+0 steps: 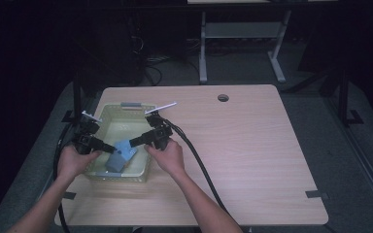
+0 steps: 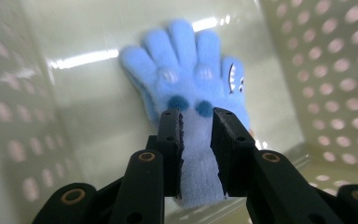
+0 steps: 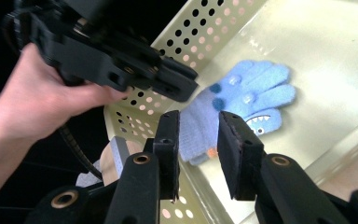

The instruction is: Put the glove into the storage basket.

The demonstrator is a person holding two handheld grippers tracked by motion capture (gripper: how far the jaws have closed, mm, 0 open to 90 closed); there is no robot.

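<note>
Pale wooden bench (image 1: 252,145) under dim light, carrying a perforated yellow-green plastic basket (image 1: 108,112). Inside, flat on its floor: fuzzy light-blue knitted glove (image 2: 191,79) with a shark face. Left gripper (image 2: 196,122) clenched on glove's cuff. Right gripper (image 3: 198,122) released, hovering above, jaws apart.

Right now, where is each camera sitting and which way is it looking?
High view: sits above the person's side, looking forward and down on the table and the basket; both forearms, hands and tools show.
Left gripper view: rides the left tool, looking into the basket at the blue glove; its own black jaws show, closed on the cuff.
Right gripper view: rides the right tool, looking down over the basket's rim; its open jaws, the other hand and left tool show.
Shared: all see the glove.
</note>
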